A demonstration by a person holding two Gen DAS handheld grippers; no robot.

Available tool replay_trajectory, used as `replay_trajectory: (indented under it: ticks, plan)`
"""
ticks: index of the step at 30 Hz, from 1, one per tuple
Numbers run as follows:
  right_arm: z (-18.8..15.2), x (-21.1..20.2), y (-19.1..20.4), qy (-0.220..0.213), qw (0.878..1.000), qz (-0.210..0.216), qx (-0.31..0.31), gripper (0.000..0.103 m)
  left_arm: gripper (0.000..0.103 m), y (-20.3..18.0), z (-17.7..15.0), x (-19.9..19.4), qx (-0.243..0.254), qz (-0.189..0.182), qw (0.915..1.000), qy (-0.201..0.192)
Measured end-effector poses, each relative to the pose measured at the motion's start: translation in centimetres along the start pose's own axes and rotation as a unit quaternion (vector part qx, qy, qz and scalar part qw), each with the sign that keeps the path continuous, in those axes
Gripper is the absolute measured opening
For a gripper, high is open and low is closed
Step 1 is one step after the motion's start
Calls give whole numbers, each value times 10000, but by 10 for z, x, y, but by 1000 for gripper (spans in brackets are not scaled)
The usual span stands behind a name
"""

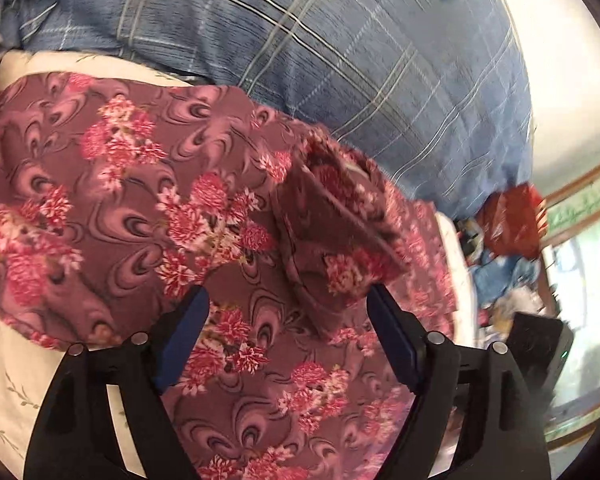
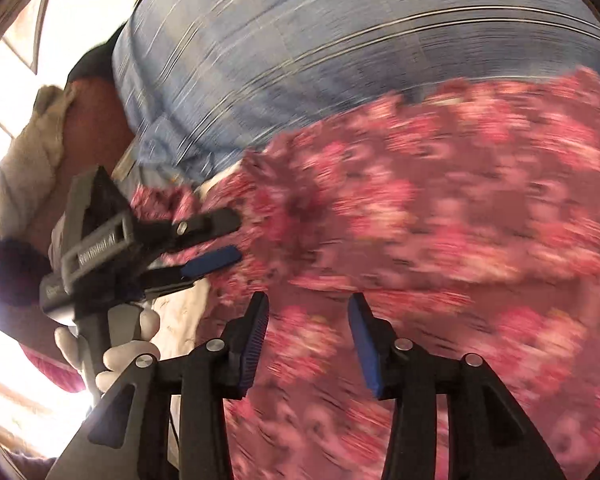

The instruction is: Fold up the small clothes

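With the floral garment [image 1: 112, 184] spread on the bed beside the blue checked pillow [image 1: 340, 60], one flap turned over, both left gripper [image 1: 288, 304] and right gripper [image 2: 308, 304] stand spread and empty above it; folding appears mid-course, the next move requiring a fresh pinch on an edge.

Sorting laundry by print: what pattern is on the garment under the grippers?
Mauve with darker swirls and pink-red flower clusters on the garment, sharpest in the left wrist view.
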State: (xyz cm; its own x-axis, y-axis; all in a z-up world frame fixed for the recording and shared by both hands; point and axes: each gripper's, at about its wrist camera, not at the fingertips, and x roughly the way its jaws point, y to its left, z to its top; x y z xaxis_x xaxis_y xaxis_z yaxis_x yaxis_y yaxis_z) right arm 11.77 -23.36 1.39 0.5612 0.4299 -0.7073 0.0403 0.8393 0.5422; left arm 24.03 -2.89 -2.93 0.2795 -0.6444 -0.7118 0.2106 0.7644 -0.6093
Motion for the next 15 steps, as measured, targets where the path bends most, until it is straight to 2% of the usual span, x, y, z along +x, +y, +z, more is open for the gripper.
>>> replay_trajectory:
  ticks: [3, 5, 8, 12, 13, 14, 15]
  plan:
    - [1, -38, -46, -415, 9968, -348, 590, 45, 81, -3, -2, 7, -132, -58, 9999, 76]
    - [1, -60, -78, -714, 9909, -510, 1023, 45, 81, -8, -3, 2, -108, -115, 9999, -46]
    - [4, -84, -117, -1148, 9775, -677, 1637, 45, 82, -18, -3, -1, 142, 71, 9996, -233]
    - [9, -90, -162, -1523, 9565, -546, 2429, 45, 81, -7, 1, 12, -100, 159, 9997, -154]
    - [12, -86, -168, -1577, 9528, -484, 2547, 45, 66, -4, 1, 15, -148, 224, 9994, -202]
    - [13, -80, -170, -1634, 9494, -457, 2644, 39, 51, -1, 2, 16, -177, 249, 9992, -266]
    - [15, -80, -174, -1661, 9471, -428, 2712, 36, 11, 1, 3, 17, -155, 248, 9993, -244]
